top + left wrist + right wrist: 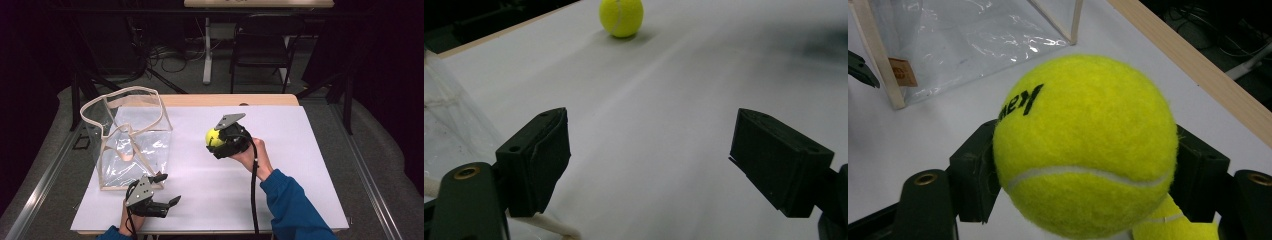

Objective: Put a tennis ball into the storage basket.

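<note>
Overhead first: right gripper (220,142) clamped on a yellow tennis ball (214,136), raised over the middle of the white table sheet (290,165), well apart from the clear bag (127,137) standing at the left. Left gripper (167,192) resting low near the front edge, just beside the bag's near corner, jaws spread with nothing between.

Left gripper view next: two black pads wide apart over bare sheet, a tennis ball (621,17) far ahead on the sheet, clear plastic of the bag (446,115) at the left edge.

Right gripper view last: tennis ball (1085,145) pinched between both pads, black lettering on top, a second yellow shape partly visible under it, bag (963,40) beyond.
</note>
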